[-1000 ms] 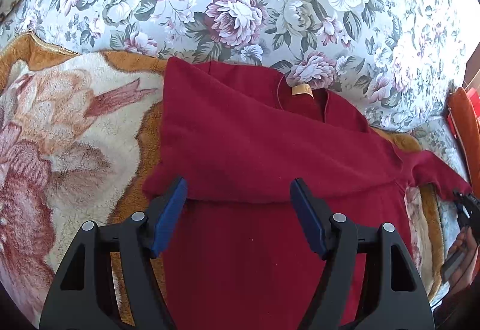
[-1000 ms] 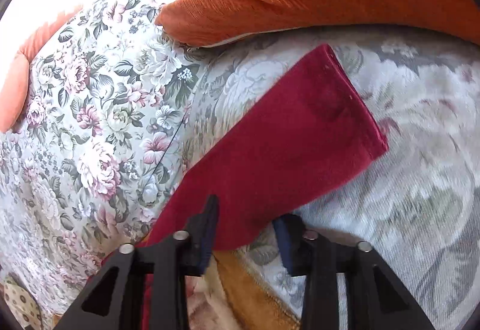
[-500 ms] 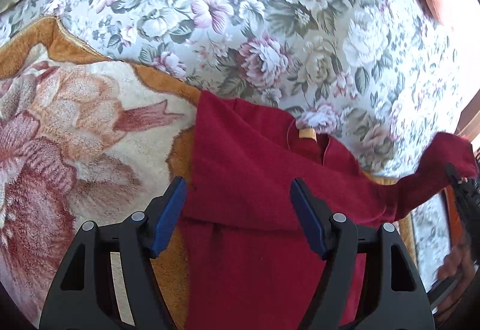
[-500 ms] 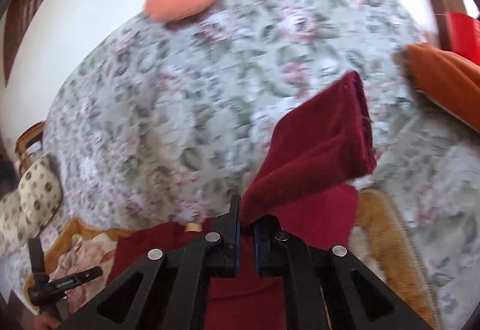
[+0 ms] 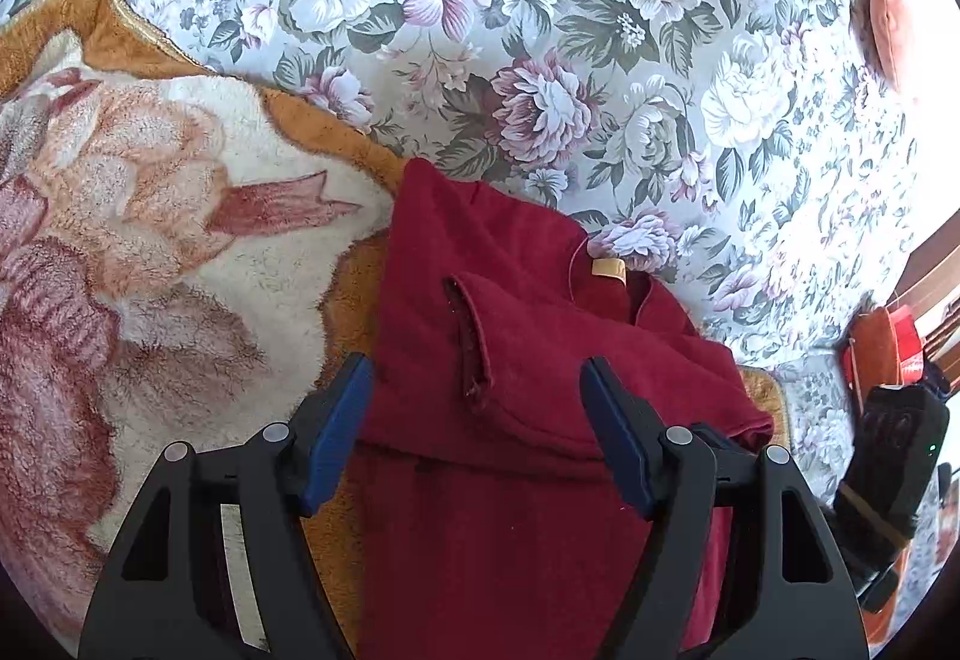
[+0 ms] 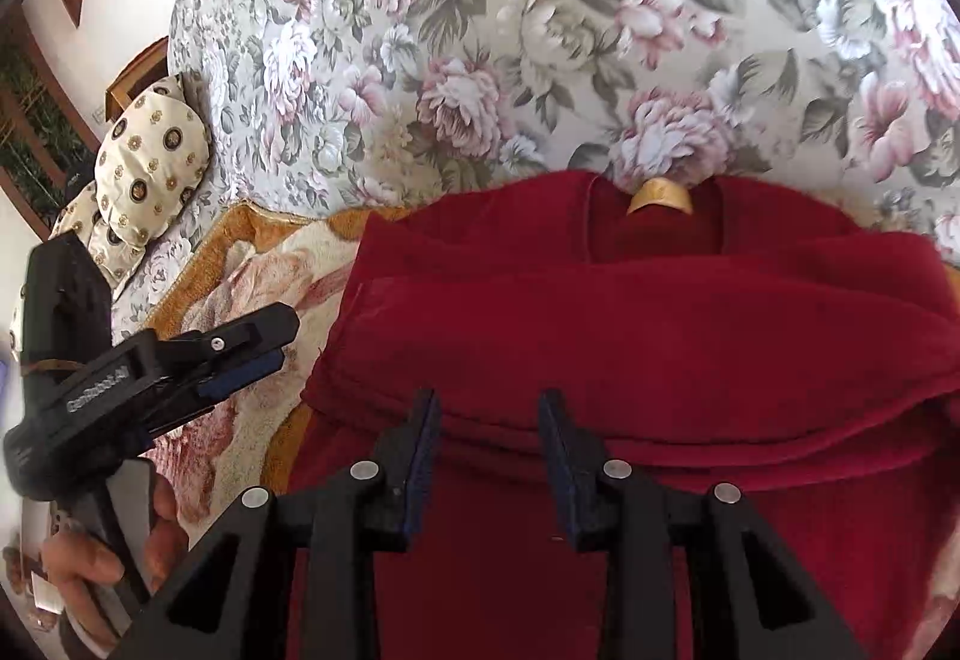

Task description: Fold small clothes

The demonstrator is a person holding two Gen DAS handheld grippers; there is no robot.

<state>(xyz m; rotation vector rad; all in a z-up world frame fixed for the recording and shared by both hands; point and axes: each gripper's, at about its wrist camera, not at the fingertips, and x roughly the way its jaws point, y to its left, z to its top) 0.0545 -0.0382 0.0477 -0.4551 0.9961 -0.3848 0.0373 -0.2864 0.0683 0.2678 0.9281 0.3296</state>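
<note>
Item: red garment (image 5: 540,360), small, fleece-like, lying on a plush blanket (image 5: 150,240) with an orange border and pink floral print; its collar end reaches onto the floral bedspread (image 5: 540,30) beyond the blanket's edge. Collar with tan label (image 5: 609,268) at the far end. Both sleeves folded inward across the chest; one sleeve cuff (image 5: 474,342) lies on top, near the middle of the body (hem edge visible as a stitched line).

Left claw (image 5: 477,432): fingers spread wide, nothing between them, hovering over the folded upper part of the garment. Also seen from the right wrist view (image 6: 240,354), at the garment's left side over the blanket, the person's hand (image 6: 114,552) on its handle.

Right claw (image 6: 489,450): fingers parted with a moderate gap, holding nothing, over the garment's midsection just below the folded sleeves. Its black body (image 5: 894,450) appears at the right edge of the left wrist view.

Surroundings: cream pillow with dark round medallions (image 6: 150,162) at the bed's far left; orange cushion (image 5: 882,30) far right
</note>
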